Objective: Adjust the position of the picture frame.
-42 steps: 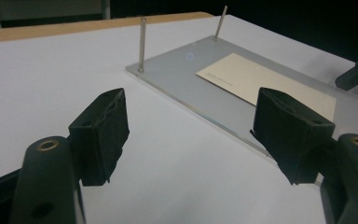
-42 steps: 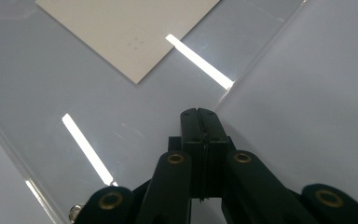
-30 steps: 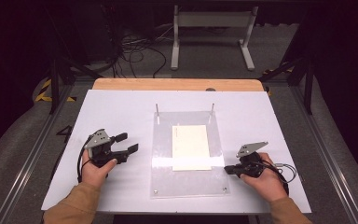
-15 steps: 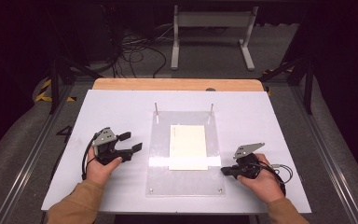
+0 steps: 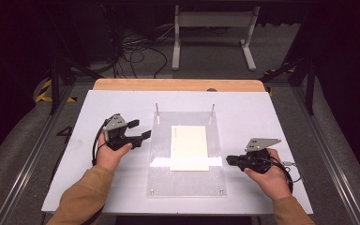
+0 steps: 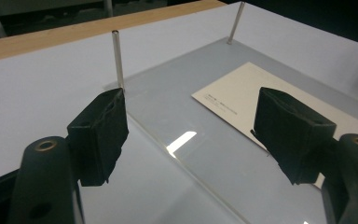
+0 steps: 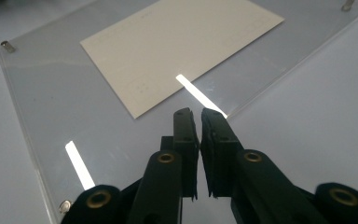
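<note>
A cream sheet of paper [image 5: 189, 147] is laid flat on the clear plate [image 5: 164, 174] mid-table. The left gripper [image 5: 142, 131] is held wide open and empty beside the plate; the right gripper [image 5: 228, 160], nearly closed with its jaws just opening, holds nothing at the plate's edge.

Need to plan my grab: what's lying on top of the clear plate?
A cream sheet of paper lies flat on the clear plate. Two thin metal posts stand at its far corners. Whether the sheet lies on the plate or under a second clear layer cannot be told.
</note>
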The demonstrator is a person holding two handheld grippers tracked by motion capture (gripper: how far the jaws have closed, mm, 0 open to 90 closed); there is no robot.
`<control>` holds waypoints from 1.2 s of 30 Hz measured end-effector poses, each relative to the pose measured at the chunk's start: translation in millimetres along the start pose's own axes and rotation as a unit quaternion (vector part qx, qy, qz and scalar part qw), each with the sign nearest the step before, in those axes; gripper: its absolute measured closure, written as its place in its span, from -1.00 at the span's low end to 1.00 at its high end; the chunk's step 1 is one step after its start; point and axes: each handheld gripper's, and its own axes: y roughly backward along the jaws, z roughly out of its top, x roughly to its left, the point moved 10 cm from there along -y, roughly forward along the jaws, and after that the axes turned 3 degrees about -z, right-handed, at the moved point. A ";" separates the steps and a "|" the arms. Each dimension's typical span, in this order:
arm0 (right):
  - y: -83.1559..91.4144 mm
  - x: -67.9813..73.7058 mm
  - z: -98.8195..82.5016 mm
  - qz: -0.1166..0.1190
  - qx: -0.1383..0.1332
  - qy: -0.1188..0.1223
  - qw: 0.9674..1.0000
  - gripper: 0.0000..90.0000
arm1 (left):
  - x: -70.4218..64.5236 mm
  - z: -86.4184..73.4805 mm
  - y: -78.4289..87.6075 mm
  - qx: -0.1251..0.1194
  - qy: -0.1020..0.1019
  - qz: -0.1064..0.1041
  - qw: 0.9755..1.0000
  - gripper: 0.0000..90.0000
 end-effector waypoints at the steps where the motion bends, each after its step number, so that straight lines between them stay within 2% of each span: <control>1: 0.2 -2.3 3.0 -0.003 -0.009 0.001 1.000 0.81 | 1.3 1.9 -1.9 -0.002 0.002 0.000 1.000 -0.42; 3: -0.7 -6.7 9.0 -0.009 -0.024 0.009 1.000 0.71 | 5.6 6.0 -5.8 -0.004 -0.007 0.003 1.000 -0.40; 4: -1.9 -9.1 12.1 -0.011 -0.029 0.013 0.999 0.67 | 5.0 7.8 -8.6 -0.005 -0.002 -0.002 1.000 -0.36; 6: -4.4 -16.1 19.9 -0.017 -0.040 0.020 0.999 0.60 | 5.8 9.5 -11.2 -0.004 -0.007 -0.005 1.000 -0.27; 8: -7.2 -23.9 29.0 -0.024 -0.045 0.025 0.998 0.53 | 10.5 16.6 -19.5 -0.003 -0.025 -0.004 1.000 -0.26; 11: -10.7 -30.6 38.9 -0.028 -0.049 0.027 0.998 0.50 | 13.1 22.7 -27.0 -0.006 -0.023 -0.003 1.000 -0.27; 12: -11.9 -33.5 42.6 -0.032 -0.050 0.031 0.998 0.48 | 16.7 25.2 -29.7 -0.007 -0.031 0.001 0.999 -0.27; 15: -15.4 -42.9 53.0 -0.042 -0.056 0.031 0.997 0.44 | 25.4 30.1 -40.0 -0.009 -0.023 0.007 1.000 -0.27; 18: -18.1 -49.8 58.3 -0.044 -0.060 0.021 0.997 0.43 | 31.3 33.1 -46.9 -0.010 -0.016 0.014 1.000 -0.25; 19: -18.9 -50.8 59.3 -0.044 -0.063 0.018 0.997 0.43 | 37.6 36.2 -53.5 -0.011 -0.010 0.019 1.000 -0.21; 22: -19.2 -50.6 58.2 -0.043 -0.066 0.015 0.997 0.43 | 44.9 35.7 -66.7 -0.002 -0.003 0.025 1.000 -0.12; 24: -17.5 -50.3 55.3 -0.043 -0.068 0.012 0.997 0.44 | 52.2 35.3 -75.0 0.007 -0.025 0.041 0.999 -0.01; 28: -9.0 -50.8 47.3 -0.045 -0.075 0.005 0.996 0.47 | 55.8 30.8 -89.3 0.017 -0.012 0.047 0.999 0.15; 30: -3.8 -52.1 41.7 -0.047 -0.077 0.000 0.996 0.48 | 59.4 25.8 -95.5 0.033 -0.018 0.061 0.997 0.28; 31: -3.8 -52.1 41.7 -0.047 -0.077 0.000 0.996 0.48 | 59.4 25.8 -95.5 0.033 -0.018 0.061 0.997 0.37; 35: 3.7 -55.1 31.6 -0.051 -0.079 -0.008 0.995 0.51 | 64.3 21.9 -103.1 0.038 -0.011 0.072 0.997 0.48; 36: 4.9 -55.8 29.5 -0.052 -0.080 -0.010 0.995 0.51 | 62.9 21.3 -105.0 0.037 -0.003 0.066 0.997 0.53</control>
